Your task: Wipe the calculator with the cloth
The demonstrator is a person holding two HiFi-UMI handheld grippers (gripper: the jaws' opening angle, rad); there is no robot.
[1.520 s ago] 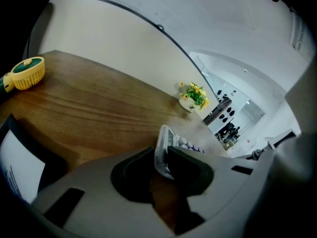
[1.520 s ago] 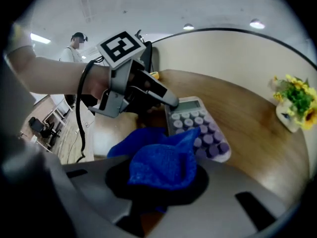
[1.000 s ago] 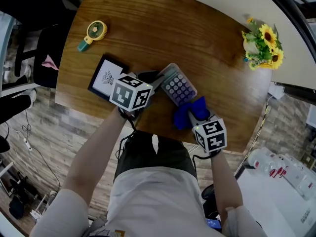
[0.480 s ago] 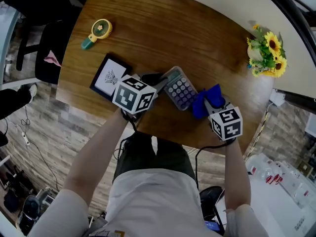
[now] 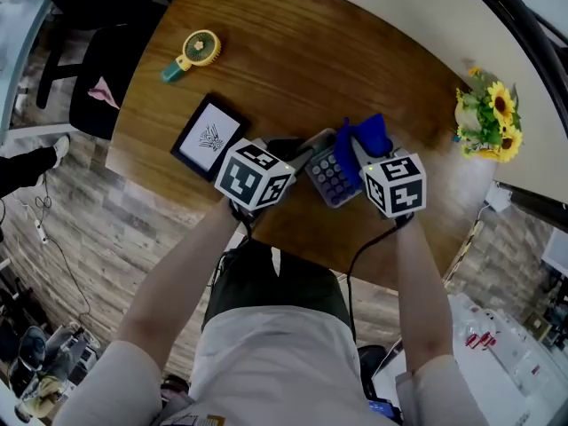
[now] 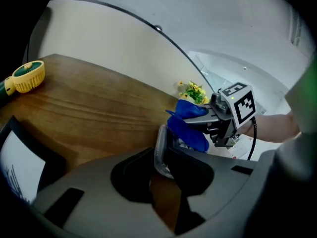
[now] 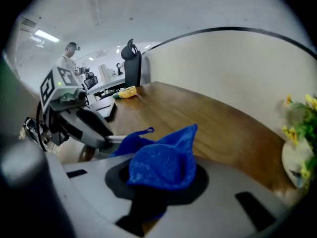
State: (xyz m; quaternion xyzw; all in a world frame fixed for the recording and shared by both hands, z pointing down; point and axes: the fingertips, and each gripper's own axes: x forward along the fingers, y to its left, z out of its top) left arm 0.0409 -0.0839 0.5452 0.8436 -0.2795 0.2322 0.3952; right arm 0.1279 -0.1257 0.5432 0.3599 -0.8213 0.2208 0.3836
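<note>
The left forearm (image 5: 177, 273) slants inward over the near edge of the worktop (image 5: 293, 60). The right forearm (image 5: 413, 282) runs nearly straight ahead. Both tools tip downward. The left tool (image 5: 297, 155) pinches the near end of the calculator (image 5: 330, 176), just this side of the worktop's middle. The right tool (image 5: 359, 153) is clamped on the blue cloth (image 5: 366, 136), which drapes over the calculator's far right part. Only the left gripper view shows the calculator's rim squeezed between the jaws. Only the right gripper view shows the cloth bunched in its jaws and a person (image 7: 67, 58) standing far off. Farther out lie a tablet (image 5: 210, 136), a hand fan (image 5: 197, 51) and flowers (image 5: 488, 118).
</note>
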